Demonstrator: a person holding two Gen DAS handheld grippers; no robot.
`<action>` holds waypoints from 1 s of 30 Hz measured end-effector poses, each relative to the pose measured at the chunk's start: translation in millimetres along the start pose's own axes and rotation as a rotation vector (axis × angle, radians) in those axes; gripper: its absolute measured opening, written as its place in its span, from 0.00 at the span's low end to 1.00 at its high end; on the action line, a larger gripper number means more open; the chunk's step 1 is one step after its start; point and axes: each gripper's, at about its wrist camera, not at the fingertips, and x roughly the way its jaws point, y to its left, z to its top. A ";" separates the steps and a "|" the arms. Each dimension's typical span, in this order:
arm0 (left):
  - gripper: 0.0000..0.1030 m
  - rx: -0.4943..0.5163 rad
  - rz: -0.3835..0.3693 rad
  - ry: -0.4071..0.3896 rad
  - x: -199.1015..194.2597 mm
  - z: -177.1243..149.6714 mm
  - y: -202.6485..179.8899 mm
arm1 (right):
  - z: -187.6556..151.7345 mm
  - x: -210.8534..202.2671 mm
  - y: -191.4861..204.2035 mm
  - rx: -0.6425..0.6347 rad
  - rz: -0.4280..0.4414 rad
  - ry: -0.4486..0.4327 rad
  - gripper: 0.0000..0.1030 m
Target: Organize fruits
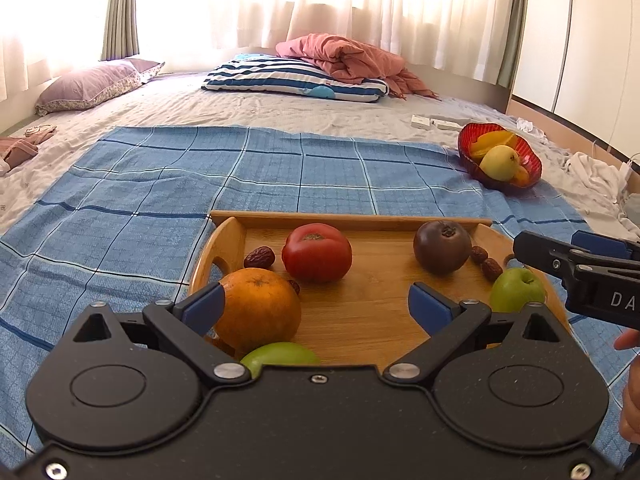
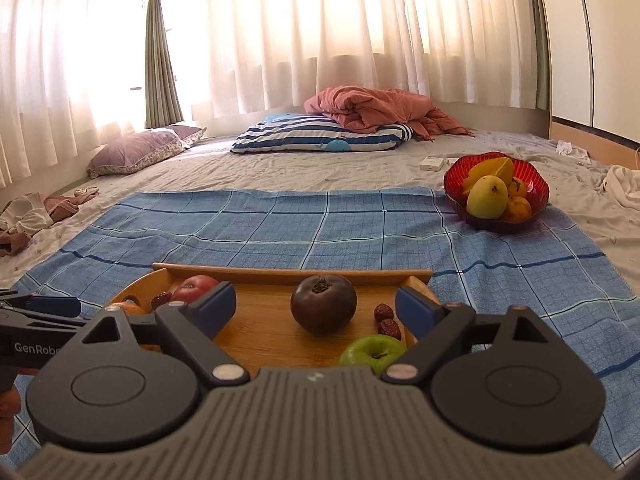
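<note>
A wooden tray (image 1: pixel 372 316) on the blue checked cloth holds an orange (image 1: pixel 260 308), a red tomato (image 1: pixel 317 253), a dark purple tomato (image 1: pixel 442 246), two green apples (image 1: pixel 516 290) (image 1: pixel 280 354) and several red dates (image 1: pixel 260 257). My left gripper (image 1: pixel 320 306) is open and empty over the tray's near edge, its left pad beside the orange. My right gripper (image 2: pixel 316 306) is open and empty, with the dark tomato (image 2: pixel 323 303) ahead between its fingers and a green apple (image 2: pixel 374 352) just below. A red glass bowl (image 2: pixel 532 184) at the far right holds yellow and orange fruit.
The blue cloth (image 1: pixel 160 200) lies on a grey bed. A striped pillow (image 1: pixel 296 78), a pink quilt (image 1: pixel 348 58) and a purple pillow (image 1: pixel 88 86) lie at the back. Small white boxes (image 1: pixel 434 123) sit near the bowl. Clothes lie at both bed edges.
</note>
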 end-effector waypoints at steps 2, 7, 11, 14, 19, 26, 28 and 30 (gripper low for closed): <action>0.96 0.004 0.006 -0.005 -5.6 -3.8 0.2 | -2.1 -6.0 1.0 -0.002 0.007 -0.007 0.92; 0.96 0.019 0.010 -0.019 -18.8 -14.4 -1.6 | -8.8 -22.2 5.5 -0.011 0.021 -0.023 0.92; 0.96 0.010 0.011 -0.023 -27.5 -21.5 -1.1 | -13.1 -31.6 8.7 -0.021 0.023 -0.035 0.93; 0.96 0.005 0.008 -0.031 -34.0 -26.8 -0.4 | -17.2 -38.8 11.6 -0.030 0.027 -0.042 0.93; 0.96 0.010 0.017 -0.037 -41.6 -37.2 0.3 | -24.2 -48.2 13.5 -0.030 0.036 -0.049 0.93; 0.96 0.018 0.024 -0.035 -46.6 -51.7 0.4 | -37.0 -57.2 13.7 -0.026 0.022 -0.054 0.93; 0.96 0.023 0.028 -0.037 -48.0 -56.1 -0.3 | -40.9 -59.0 14.1 -0.028 0.011 -0.057 0.94; 0.96 0.021 0.034 -0.039 -49.3 -60.3 -0.6 | -44.9 -60.7 14.0 -0.028 0.006 -0.058 0.94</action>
